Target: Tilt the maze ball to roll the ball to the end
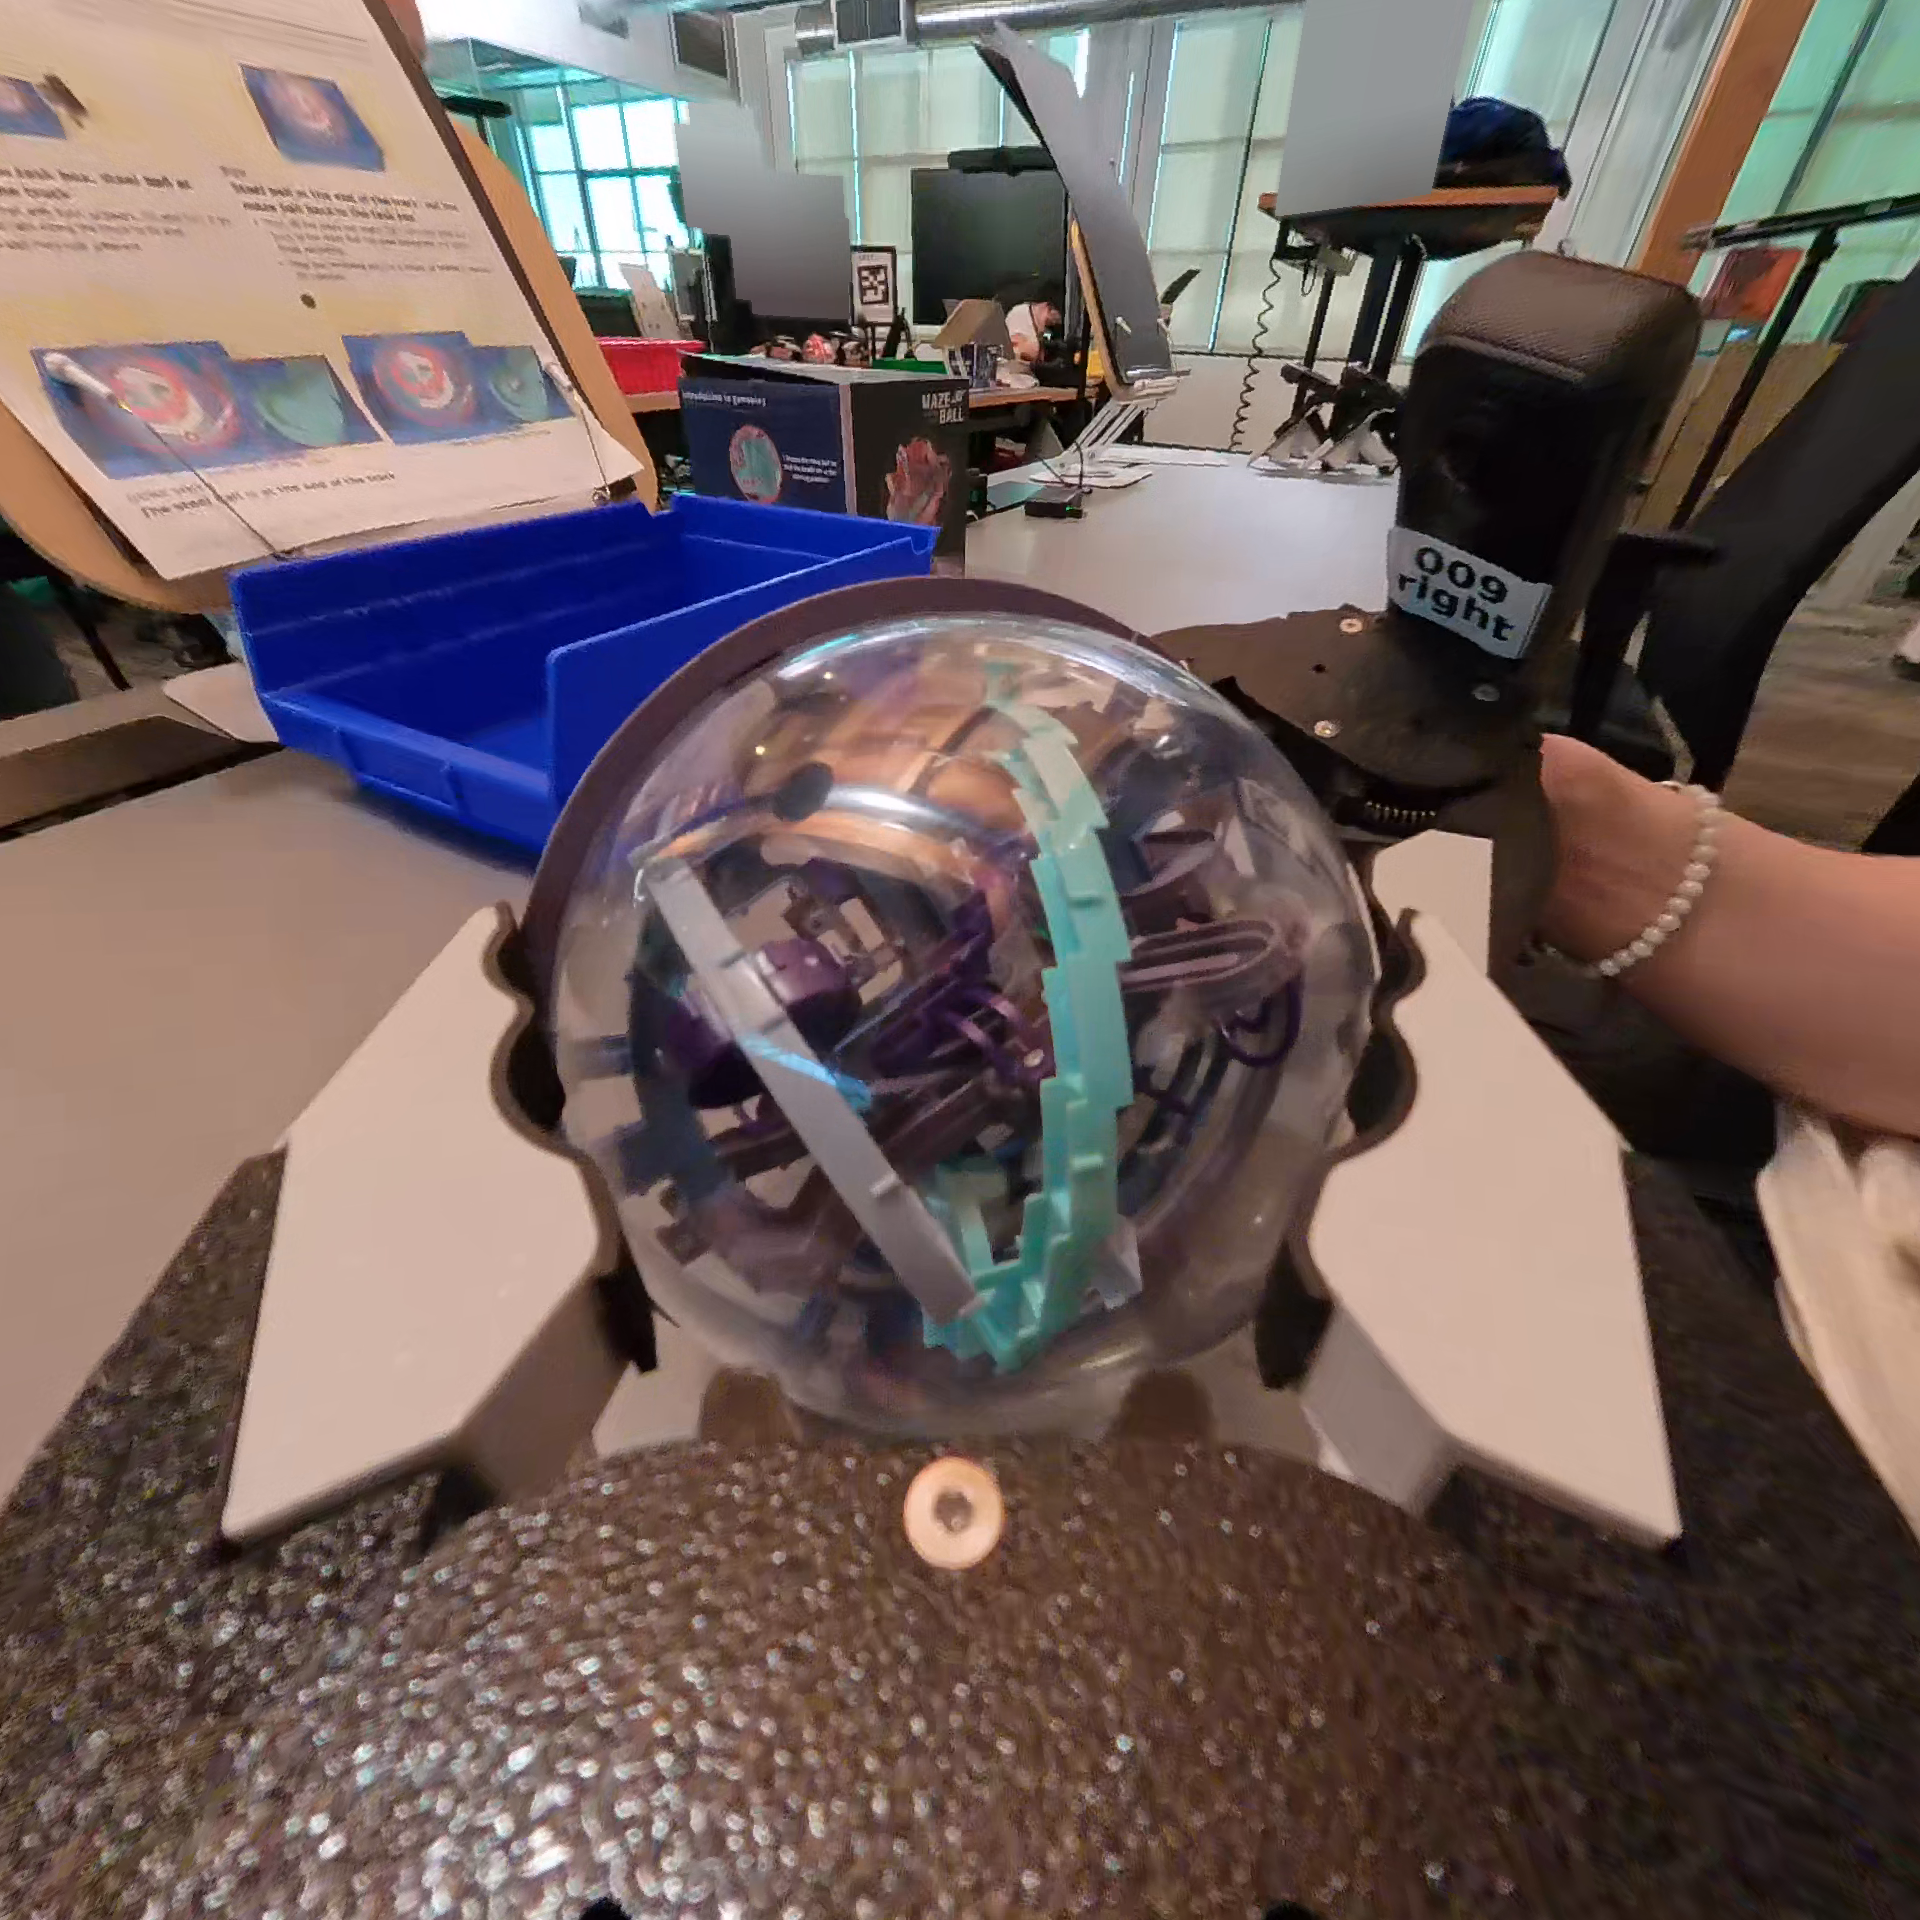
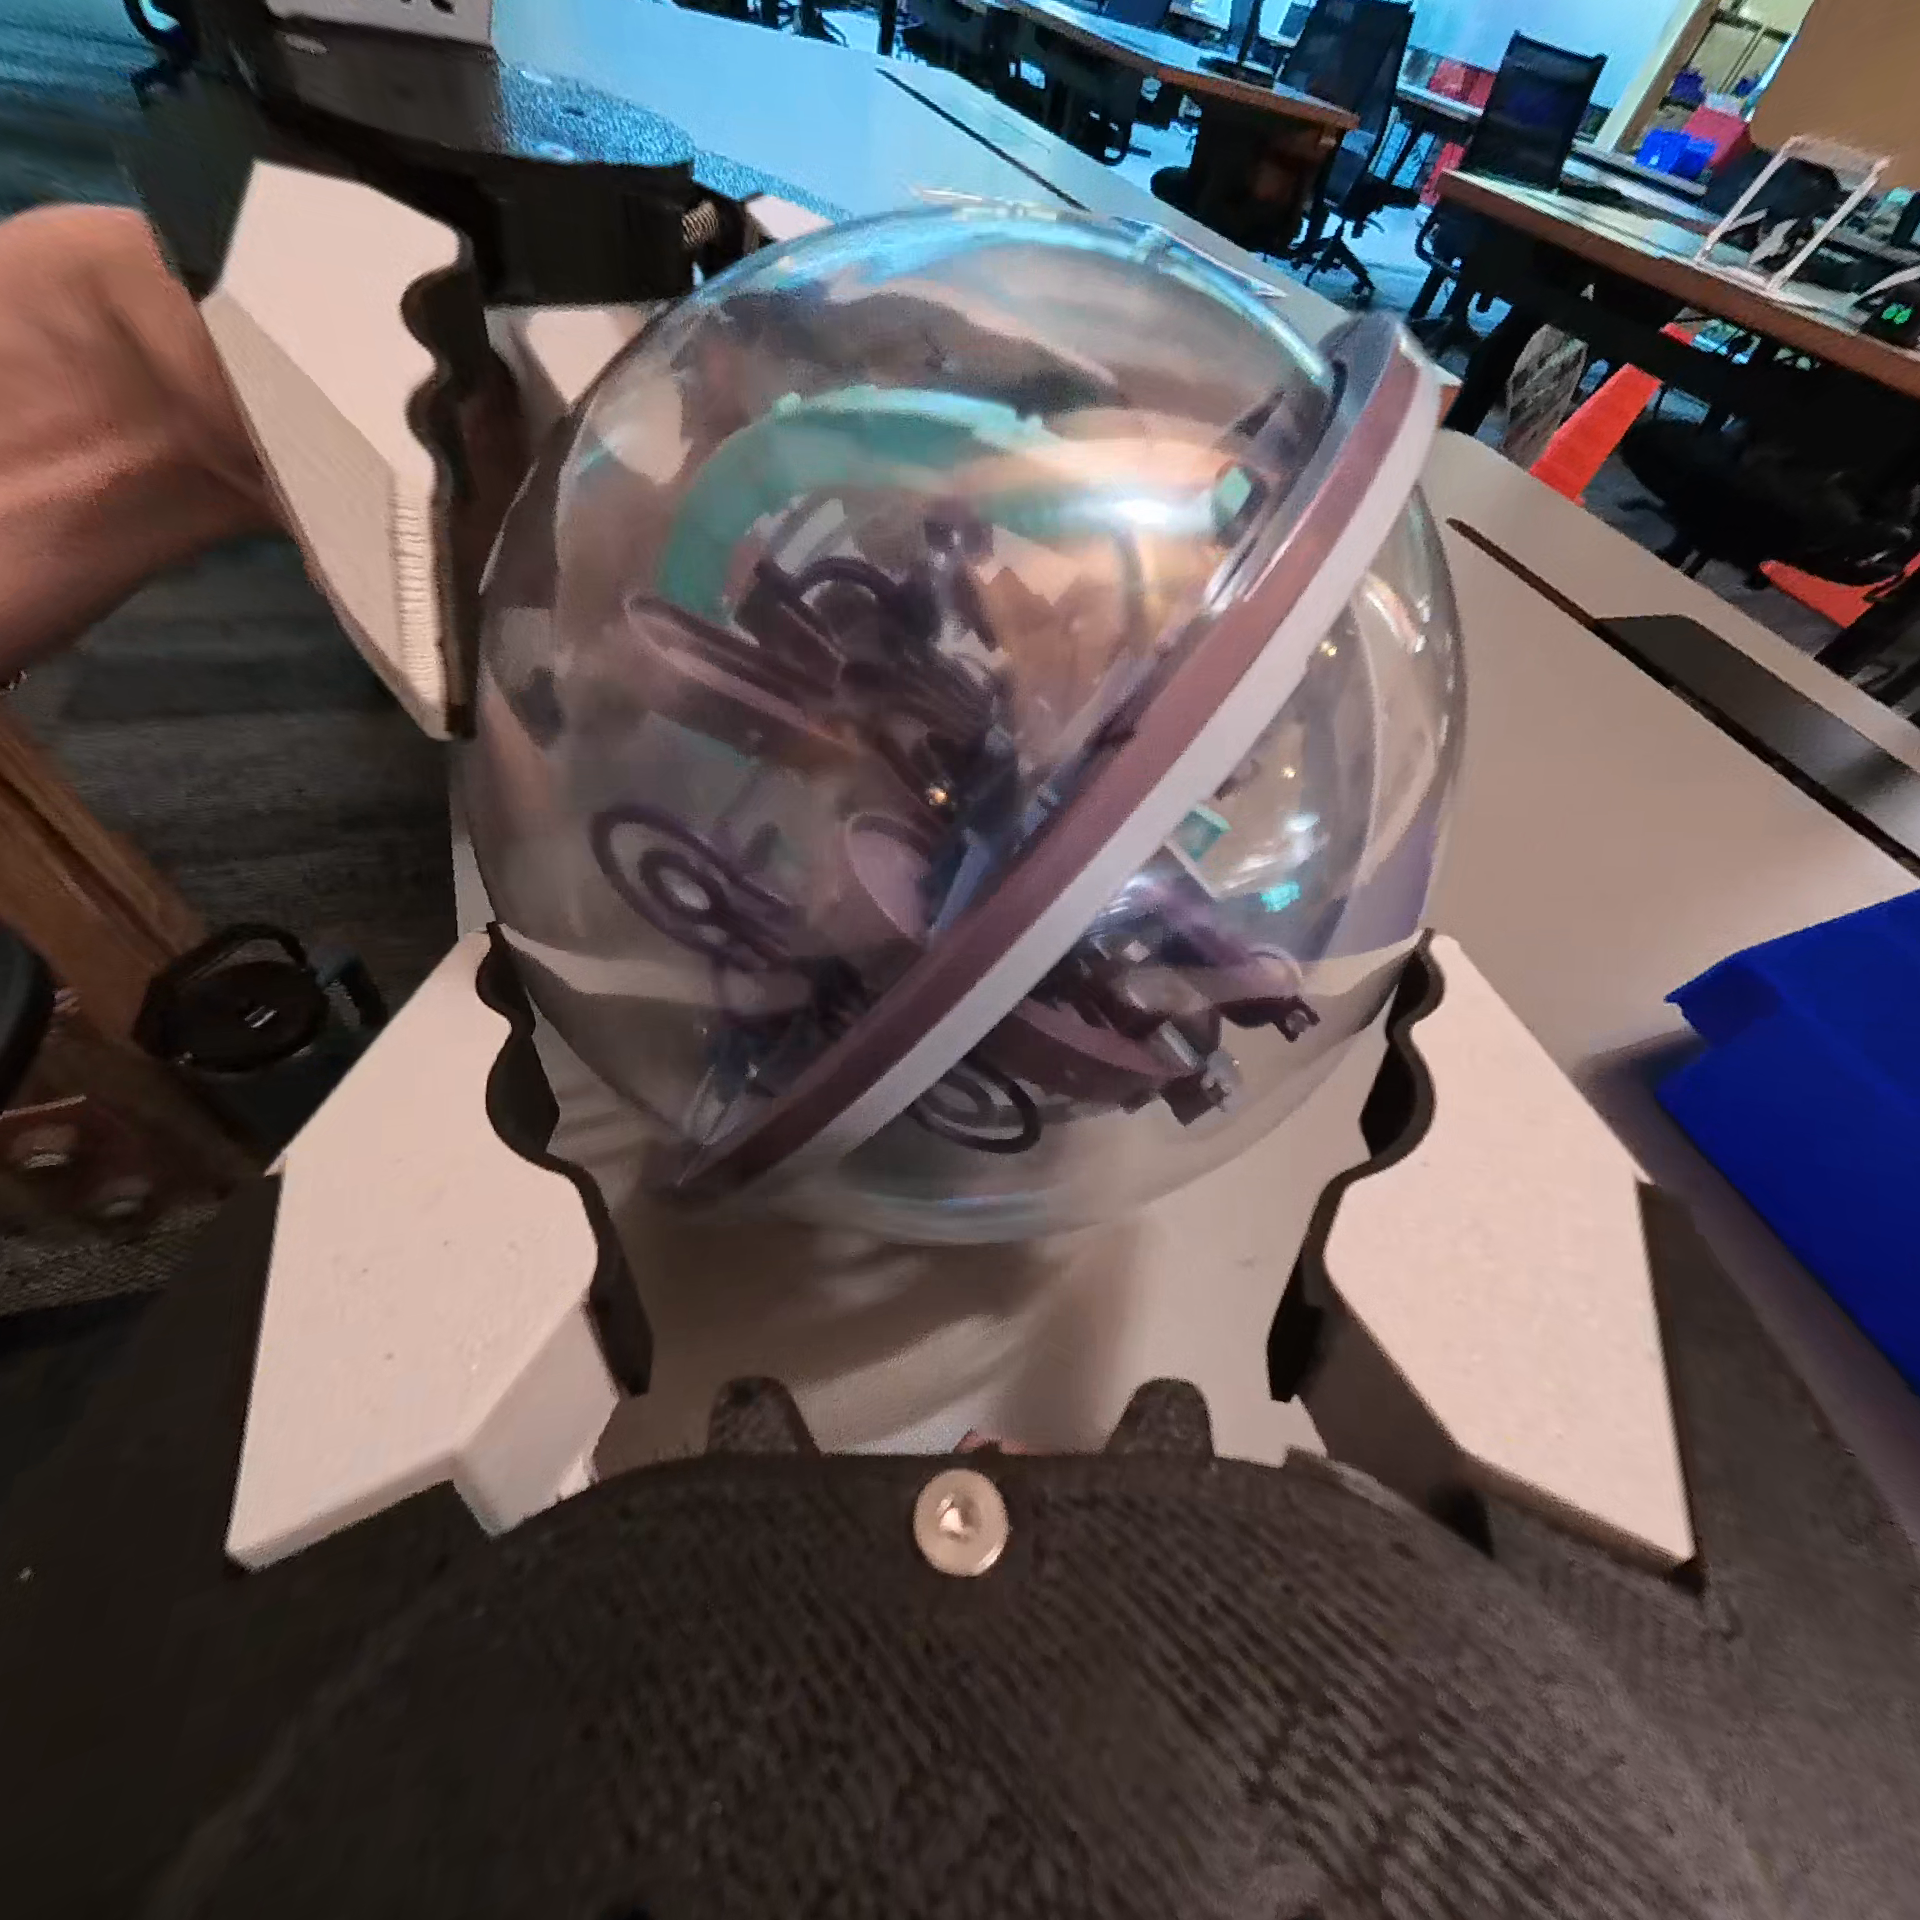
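Nearest, the left gripper (image 1: 961,997) has its fingers (image 1: 416,1195) spread wide and pressed against both sides of the clear maze ball (image 1: 956,1018), held above the grey tabletop (image 1: 208,935). From the right side, the right gripper (image 2: 961,1039) clasps the same sphere between its wide-set fingers (image 2: 1496,1226). Farther back on the left sits a blue bin (image 1: 499,665), with an instruction sheet (image 1: 281,270) propped beyond it.

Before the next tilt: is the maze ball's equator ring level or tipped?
Tipped. In the right wrist view the ring runs diagonally, upper right to lower left, across the maze ball; the left wrist view shows it arching steeply behind.
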Demonstrator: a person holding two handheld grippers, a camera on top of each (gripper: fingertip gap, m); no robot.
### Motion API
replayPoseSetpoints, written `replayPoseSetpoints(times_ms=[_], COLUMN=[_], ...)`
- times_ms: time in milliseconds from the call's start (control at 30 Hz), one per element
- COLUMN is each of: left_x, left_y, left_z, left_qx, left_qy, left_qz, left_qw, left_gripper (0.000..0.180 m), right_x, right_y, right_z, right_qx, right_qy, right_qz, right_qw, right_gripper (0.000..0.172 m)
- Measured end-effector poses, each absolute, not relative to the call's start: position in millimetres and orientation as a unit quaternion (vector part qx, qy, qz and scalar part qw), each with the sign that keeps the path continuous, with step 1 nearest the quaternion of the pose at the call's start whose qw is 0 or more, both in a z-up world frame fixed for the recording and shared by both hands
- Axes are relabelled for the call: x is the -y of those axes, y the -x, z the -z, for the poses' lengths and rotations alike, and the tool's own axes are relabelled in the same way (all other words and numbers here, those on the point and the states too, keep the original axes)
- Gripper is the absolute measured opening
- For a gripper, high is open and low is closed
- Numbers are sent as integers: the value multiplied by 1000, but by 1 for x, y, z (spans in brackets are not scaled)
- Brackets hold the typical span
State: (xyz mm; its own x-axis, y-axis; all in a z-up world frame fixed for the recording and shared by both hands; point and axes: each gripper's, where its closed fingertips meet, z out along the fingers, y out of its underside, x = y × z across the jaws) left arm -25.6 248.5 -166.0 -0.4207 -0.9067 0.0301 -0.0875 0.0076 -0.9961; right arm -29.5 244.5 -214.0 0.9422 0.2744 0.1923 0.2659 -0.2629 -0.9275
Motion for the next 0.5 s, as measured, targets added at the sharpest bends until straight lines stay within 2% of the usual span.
replayPoseSetpoints(times_ms=[167,233,367,500], left_x=[-252,-254,-247,-245], left_y=[28,26,25,24], left_z=[170,170,172,173], left_qx=[-556,-536,-517,-524], left_qy=[461,475,490,488], left_qz=[647,660,678,674], left_qw=[243,226,181,182], left_gripper=[149,149,149,149], right_x=[-243,-243,-241,-239], right_y=[40,40,41,40], right_z=[186,179,174,176], right_qx=[182,185,169,167], right_qy=[759,748,739,736], right_qz=[-14,-5,-44,-60], right_qw=[625,637,651,653], right_gripper=[154,150,157,158])
